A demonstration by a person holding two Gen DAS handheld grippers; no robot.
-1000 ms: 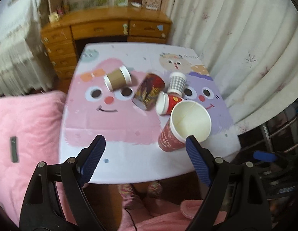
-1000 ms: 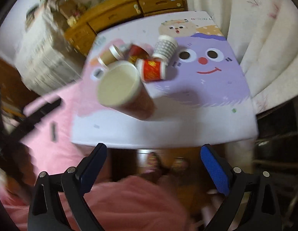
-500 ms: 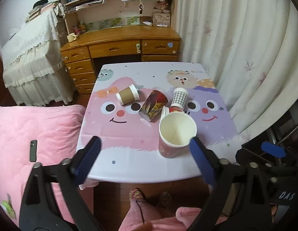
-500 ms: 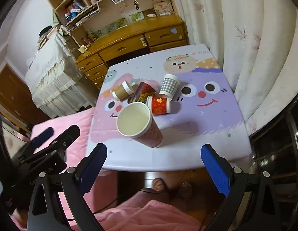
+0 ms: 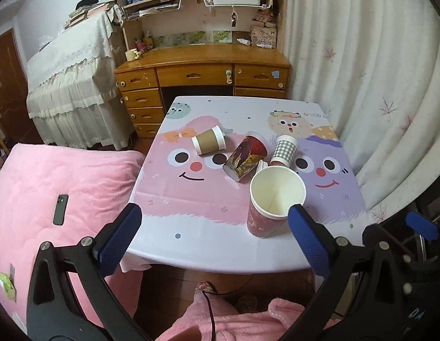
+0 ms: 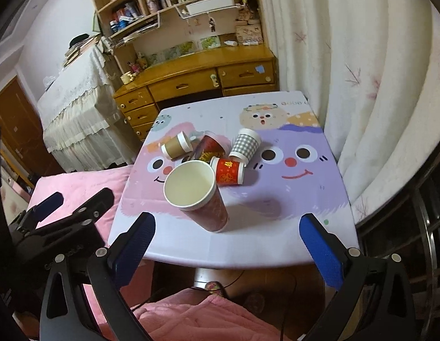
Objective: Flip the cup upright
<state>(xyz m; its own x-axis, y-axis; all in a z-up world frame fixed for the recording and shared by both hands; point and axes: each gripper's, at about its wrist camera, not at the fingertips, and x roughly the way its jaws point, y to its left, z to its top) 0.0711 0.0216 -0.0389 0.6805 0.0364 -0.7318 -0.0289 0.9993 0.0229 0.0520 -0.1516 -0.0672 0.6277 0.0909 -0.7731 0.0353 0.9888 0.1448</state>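
Note:
A large red paper cup stands upright near the table's front edge, its mouth open upward; it also shows in the right wrist view. Behind it lie several cups on their sides: a brown one, a dark printed one, a small red one, and a grey checked one. My left gripper is open and empty, held back over the table's front edge. My right gripper is open and empty, also back from the table.
The small table has a cartoon cloth. A pink bed with a phone lies to the left. White curtains hang on the right. A wooden desk stands behind.
Both grippers have drawn back and up from the table. The large red cup stays upright on the table, free of both grippers.

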